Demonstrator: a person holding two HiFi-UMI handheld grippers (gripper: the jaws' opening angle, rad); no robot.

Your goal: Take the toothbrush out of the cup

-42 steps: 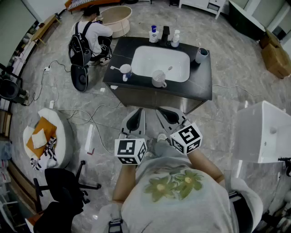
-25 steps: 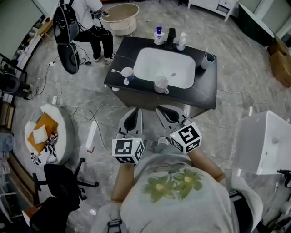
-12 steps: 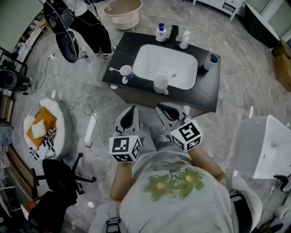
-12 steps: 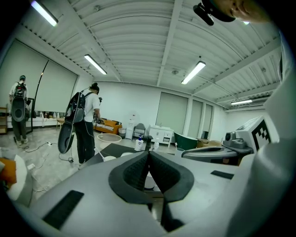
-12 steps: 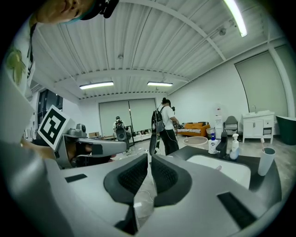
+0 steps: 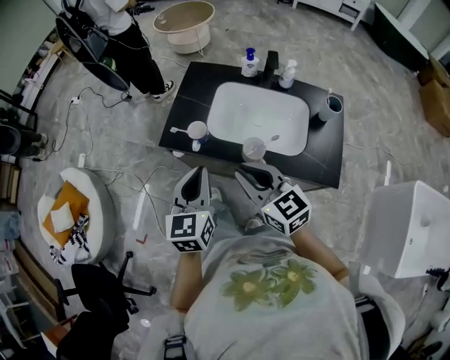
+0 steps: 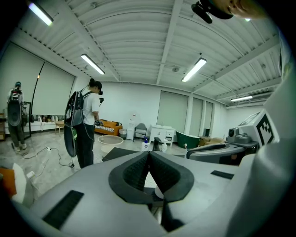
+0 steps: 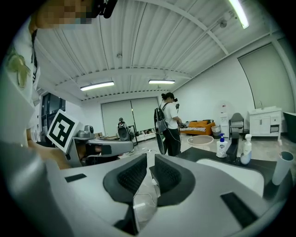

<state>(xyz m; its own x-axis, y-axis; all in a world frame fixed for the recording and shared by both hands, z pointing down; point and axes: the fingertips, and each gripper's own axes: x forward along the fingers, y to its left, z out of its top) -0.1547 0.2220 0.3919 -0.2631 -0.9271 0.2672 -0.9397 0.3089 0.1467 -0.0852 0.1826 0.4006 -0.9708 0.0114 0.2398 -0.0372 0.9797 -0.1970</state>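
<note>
A black vanity top with a white basin stands ahead of me. At its right end is a grey cup with a toothbrush standing in it. A white cup at the left front has a second toothbrush poking out to the left. A clear glass cup sits at the front edge. My left gripper and right gripper hover before the vanity, short of all cups, both shut and empty. The right gripper view shows the grey cup far right.
Two pump bottles and a dark faucet line the back of the basin. A person stands at the far left near a round tub. A cushioned stool, an office chair, floor cables and a white box surround me.
Both grippers have edged closer to the vanity's front edge, jaws unchanged. The person at the back has stood up and moved left.
</note>
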